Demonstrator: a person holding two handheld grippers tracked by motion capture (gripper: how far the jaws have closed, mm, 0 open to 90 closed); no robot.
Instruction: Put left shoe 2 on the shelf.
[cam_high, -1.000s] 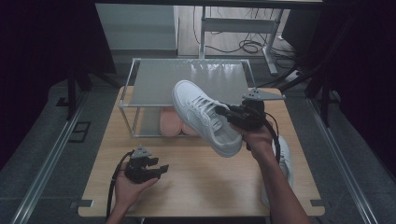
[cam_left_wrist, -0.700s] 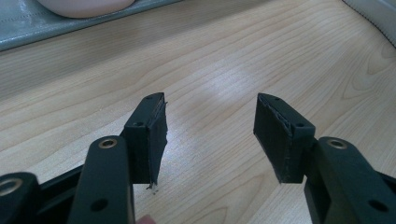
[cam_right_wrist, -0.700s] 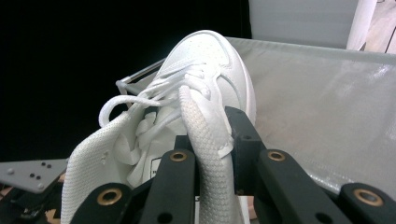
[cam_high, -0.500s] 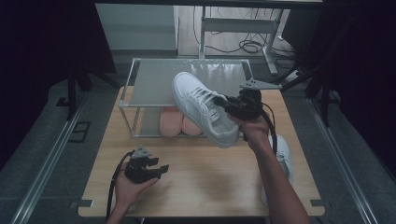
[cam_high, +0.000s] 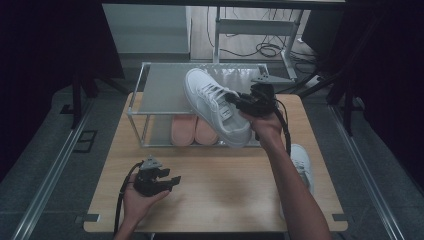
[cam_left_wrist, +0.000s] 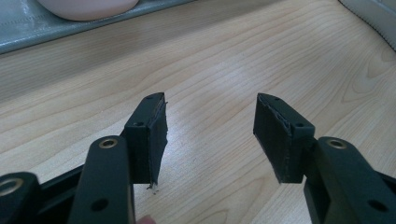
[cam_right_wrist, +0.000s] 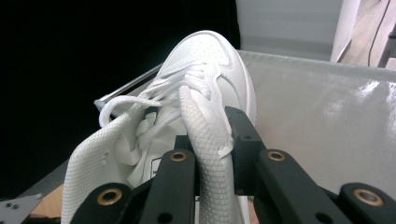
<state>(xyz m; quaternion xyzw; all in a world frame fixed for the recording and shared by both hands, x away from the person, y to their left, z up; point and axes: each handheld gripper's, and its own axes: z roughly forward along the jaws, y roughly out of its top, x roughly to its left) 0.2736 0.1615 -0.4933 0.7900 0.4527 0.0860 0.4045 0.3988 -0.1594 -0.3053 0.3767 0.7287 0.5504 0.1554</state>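
Right gripper (cam_high: 245, 106) clamped on white sneaker (cam_high: 215, 106), held above the shelf rack (cam_high: 160, 90).
Right forearm stretched forward, jaws pinching the collar; left gripper (cam_high: 167, 181) rests low over the table (cam_high: 225, 200), jaws wide, nothing between.

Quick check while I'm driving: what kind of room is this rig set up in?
Probably a lab or recording workspace, not a home: a light wooden table stands between dark curtains, loose black cables trail over the floor behind it, and a small two-tier metal shoe rack sits on the table like a prop.

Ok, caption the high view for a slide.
Right gripper holds a white sneaker above the shelf rack.
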